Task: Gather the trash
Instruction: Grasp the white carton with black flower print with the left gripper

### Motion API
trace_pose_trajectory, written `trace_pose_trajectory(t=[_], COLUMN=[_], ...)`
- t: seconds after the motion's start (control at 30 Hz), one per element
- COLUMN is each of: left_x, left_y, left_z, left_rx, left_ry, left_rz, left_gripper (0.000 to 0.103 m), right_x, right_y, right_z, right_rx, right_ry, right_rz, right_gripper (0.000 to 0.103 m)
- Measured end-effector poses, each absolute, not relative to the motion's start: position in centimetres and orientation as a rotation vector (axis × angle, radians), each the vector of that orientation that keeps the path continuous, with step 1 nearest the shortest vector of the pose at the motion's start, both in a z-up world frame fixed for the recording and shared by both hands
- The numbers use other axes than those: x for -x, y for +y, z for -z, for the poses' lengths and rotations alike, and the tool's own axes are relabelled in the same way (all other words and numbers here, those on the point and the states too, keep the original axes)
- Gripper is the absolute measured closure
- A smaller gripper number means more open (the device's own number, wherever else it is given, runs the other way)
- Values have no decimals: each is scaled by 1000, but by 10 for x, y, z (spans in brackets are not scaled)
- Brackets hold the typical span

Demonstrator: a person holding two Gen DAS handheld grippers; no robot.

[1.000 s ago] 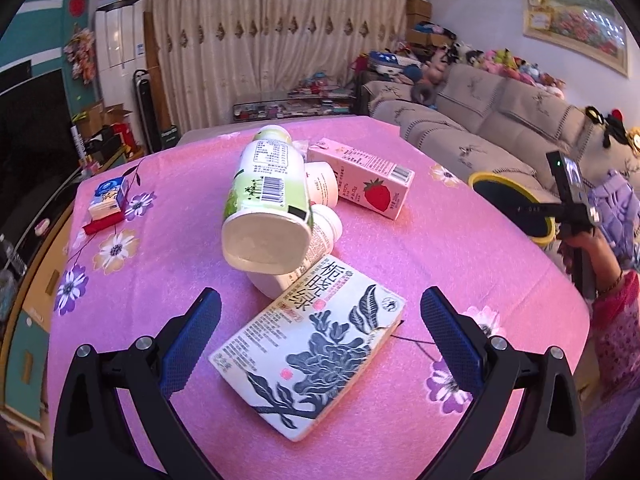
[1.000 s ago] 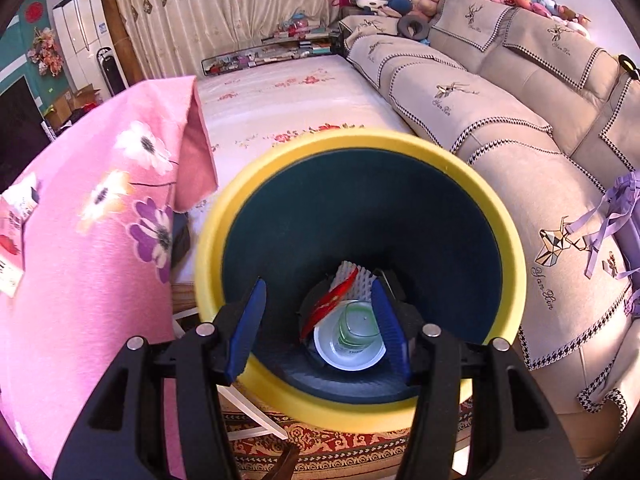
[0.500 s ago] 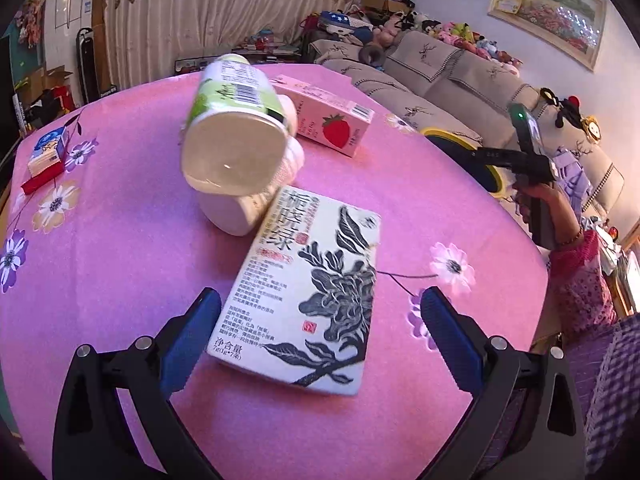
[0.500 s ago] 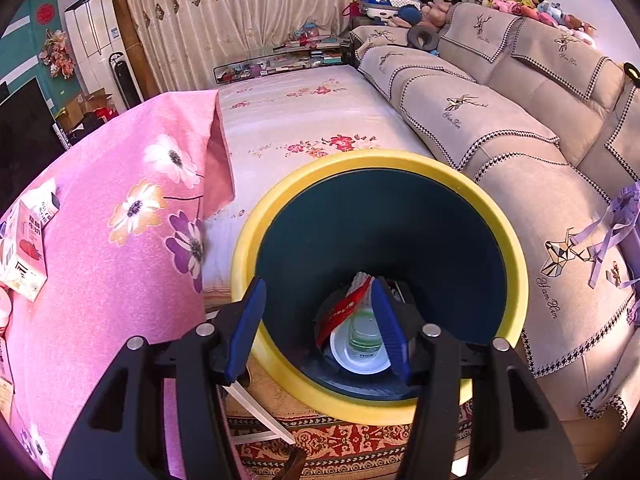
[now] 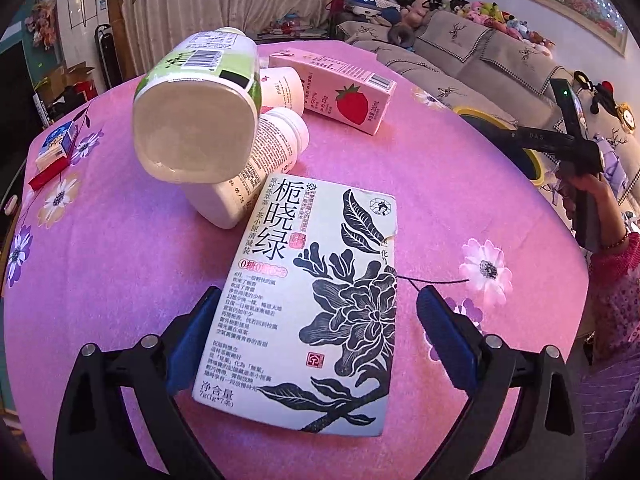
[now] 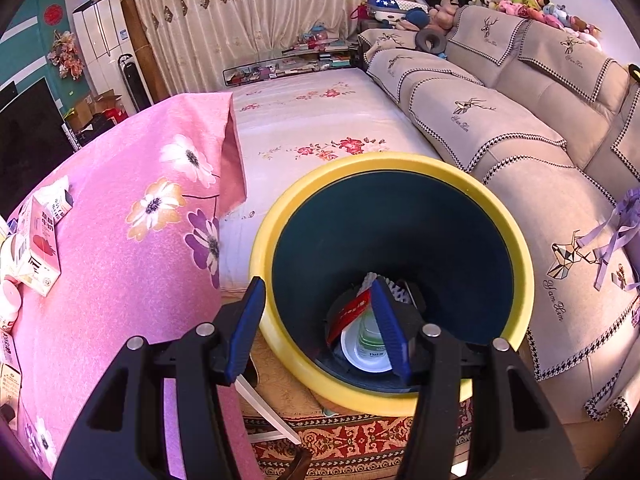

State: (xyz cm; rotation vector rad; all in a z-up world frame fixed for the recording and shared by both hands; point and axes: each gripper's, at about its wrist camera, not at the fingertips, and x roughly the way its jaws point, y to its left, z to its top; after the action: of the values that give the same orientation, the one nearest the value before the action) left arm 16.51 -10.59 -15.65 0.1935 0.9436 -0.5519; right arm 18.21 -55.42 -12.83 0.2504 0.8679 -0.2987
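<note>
A flat white tea box [image 5: 280, 240] with a black flower print lies on the pink tablecloth [image 5: 120, 260]. My left gripper [image 5: 316, 300] straddles its near end, jaws closing; the right pad stands clear of the box. Behind it are a green-labelled bottle [image 5: 200, 108] resting on a white bottle [image 5: 260, 164], and a strawberry milk carton [image 5: 340, 88]. My right gripper [image 6: 316, 292] hangs half open and empty over the yellow-rimmed bin [image 6: 400, 160], which holds a white bowl [image 6: 360, 356] and a red wrapper [image 6: 348, 312].
A small blue-and-red box [image 5: 56, 148] lies at the table's left edge. The bin stands on a patterned rug [image 6: 360, 440] between the table and a beige sofa [image 6: 520, 120]. A person's hand [image 5: 588, 184] holds the right gripper beyond the table's right edge.
My left gripper has come down and forward over the tea box, which now lies between its jaws, and the jaws have narrowed slightly. In the right view the bin has drifted right.
</note>
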Motion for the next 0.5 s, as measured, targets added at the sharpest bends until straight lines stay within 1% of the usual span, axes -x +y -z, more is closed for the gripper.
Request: trace_pose_trajectory(t=[0.1,0.17,0.23,0.37,0.5], left_x=[-164,-163,-162,-162,-157], left_y=[-112,-113,-113,-111,-114], left_z=[157,157,156,154,150], left_rx=[-250,-272,-281,-270,-260], left_ry=[938,931,925,928,919], left_rz=[526,507,498,508,524], left_gripper=[13,21,26,30,32], right_x=[-180,-180,-179,-178,-176], right_y=[-557,-559,-559,-559,-558], right_z=[129,129,129,128,124], right_rx=[-257,-261,-264,-264,-264], right_ry=[867,866,865,860,851], right_rz=[302,303,302,296,296], right_gripper=[51,51,51,51,51])
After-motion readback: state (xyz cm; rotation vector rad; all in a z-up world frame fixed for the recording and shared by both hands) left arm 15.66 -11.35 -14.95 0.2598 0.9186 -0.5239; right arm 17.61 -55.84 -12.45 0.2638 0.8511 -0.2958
